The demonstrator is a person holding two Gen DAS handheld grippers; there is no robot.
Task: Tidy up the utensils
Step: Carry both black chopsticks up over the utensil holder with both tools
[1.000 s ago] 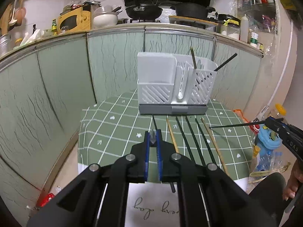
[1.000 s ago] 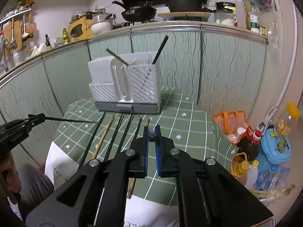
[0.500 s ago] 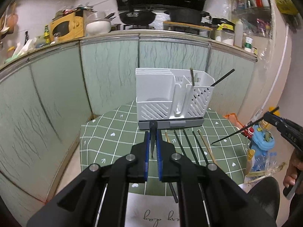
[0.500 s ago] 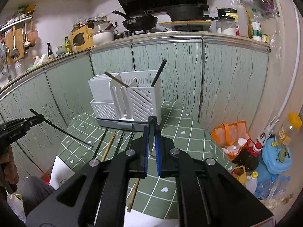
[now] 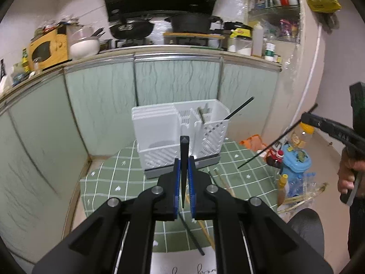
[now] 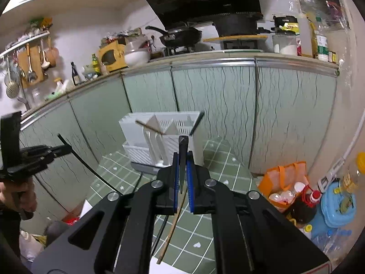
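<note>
White slatted utensil rack [image 5: 180, 134] at centre, grey base. Green bench [image 5: 118, 178] cloth gridded in white, small white hearts. Black chopstick [image 5: 276, 137] at right; pale green, dark-veined cabinet doors [image 6: 292, 114]; possibly orange bag [image 6: 285, 178] lower right.

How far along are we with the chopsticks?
Done: two chopsticks, one wooden and one black, stand in the rack. In hand: the left gripper and right gripper each clamp a black chopstick. Left: several more lie on the table.
</note>
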